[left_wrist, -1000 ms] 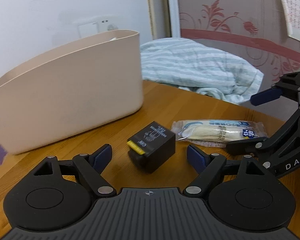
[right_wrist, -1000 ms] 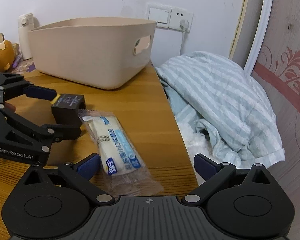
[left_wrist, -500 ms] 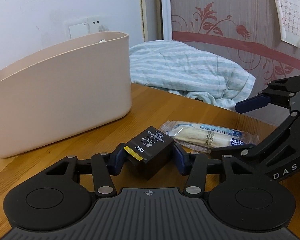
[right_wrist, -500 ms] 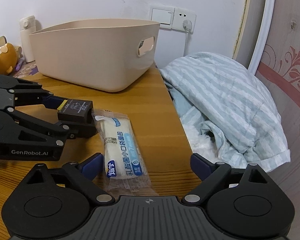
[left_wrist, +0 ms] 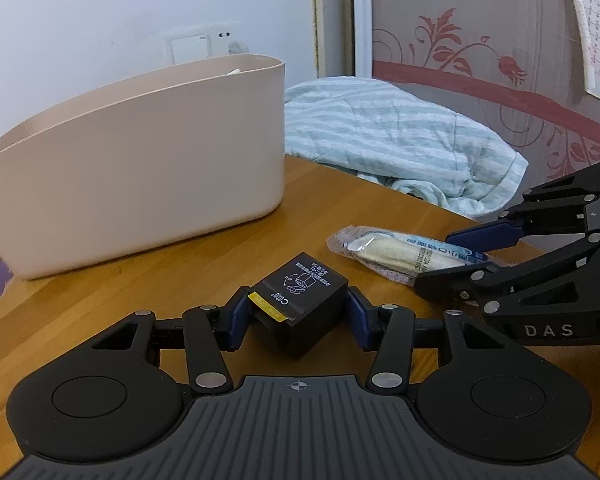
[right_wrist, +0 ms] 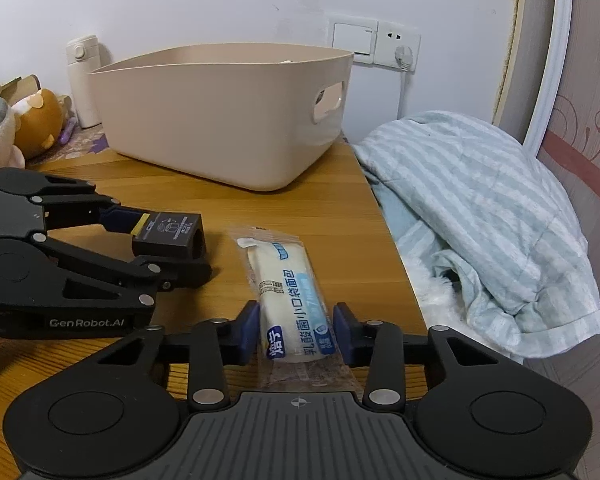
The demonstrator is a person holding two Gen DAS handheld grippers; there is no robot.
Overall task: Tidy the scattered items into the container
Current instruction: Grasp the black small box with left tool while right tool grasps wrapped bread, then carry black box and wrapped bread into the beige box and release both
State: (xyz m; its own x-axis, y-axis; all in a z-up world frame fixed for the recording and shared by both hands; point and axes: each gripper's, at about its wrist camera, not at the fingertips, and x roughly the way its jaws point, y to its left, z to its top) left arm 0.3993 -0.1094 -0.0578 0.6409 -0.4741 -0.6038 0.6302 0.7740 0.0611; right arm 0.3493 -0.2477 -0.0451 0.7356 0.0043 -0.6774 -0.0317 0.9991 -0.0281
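White wall (right_wrist: 220, 0), wooden table (right_wrist: 332, 208), striped bedding (right_wrist: 480, 184) beside it.

Left gripper (left_wrist: 298, 322) low in frame, blue pads (left_wrist: 235, 322) pressed against both sides of black box (left_wrist: 300, 312); box bearing white print and a yellow strip on its near left edge, resting on wooden table (left_wrist: 148, 280). Beige bin (left_wrist: 140, 168) beyond on left, standing on table, rim open, something white just showing above far rim. Wrapped bread (left_wrist: 400, 254) right of box, lying flat, apart from it. Right gripper (left_wrist: 470, 256) entering from right edge, "DAS" on its body, fingers either side of wrapper's far end, contact unclear. Striped blue-white bedding (left_wrist: 396, 144) past table edge. Wall socket (left_wrist: 204, 44) above bin. Calendar (left_wrist: 596, 28) at upper right.
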